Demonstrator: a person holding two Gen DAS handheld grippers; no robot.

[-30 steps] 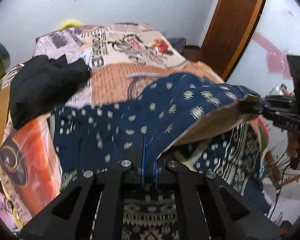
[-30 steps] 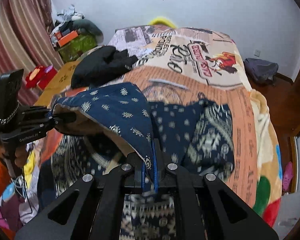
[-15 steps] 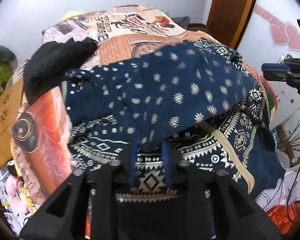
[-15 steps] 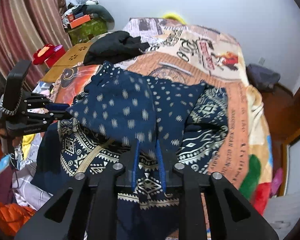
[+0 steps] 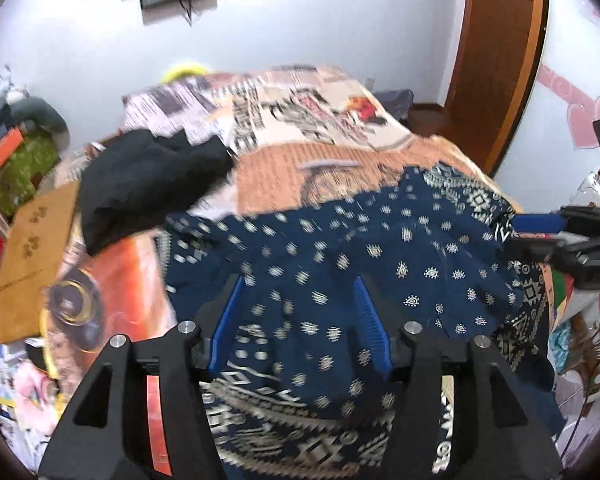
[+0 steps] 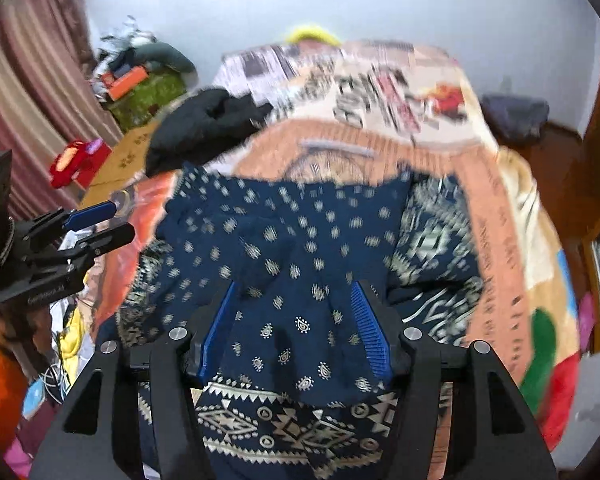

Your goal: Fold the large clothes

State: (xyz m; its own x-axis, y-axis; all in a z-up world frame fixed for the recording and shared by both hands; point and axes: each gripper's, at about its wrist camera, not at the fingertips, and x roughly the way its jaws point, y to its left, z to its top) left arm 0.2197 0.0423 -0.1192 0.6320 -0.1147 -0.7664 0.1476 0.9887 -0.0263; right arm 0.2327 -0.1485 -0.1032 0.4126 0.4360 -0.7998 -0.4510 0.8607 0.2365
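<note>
lying folded on bedspread (image 5: 340,184): navy garment (image 5: 340,256); black clothes (image 5: 148,180) beside; both tools opening, unclamped.

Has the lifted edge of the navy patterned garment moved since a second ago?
Yes. The navy patterned garment dropped from mid-air onto the printed bedspread, folded toward the black clothing pile.

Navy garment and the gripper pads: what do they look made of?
Navy garment: thin woven cloth, matte, probably cotton or rayon; it drapes in soft folds and carries a printed cream pattern. Pads: blue ribbed plastic or rubber, going by the fine ridges; which of the two I cannot tell.
</note>
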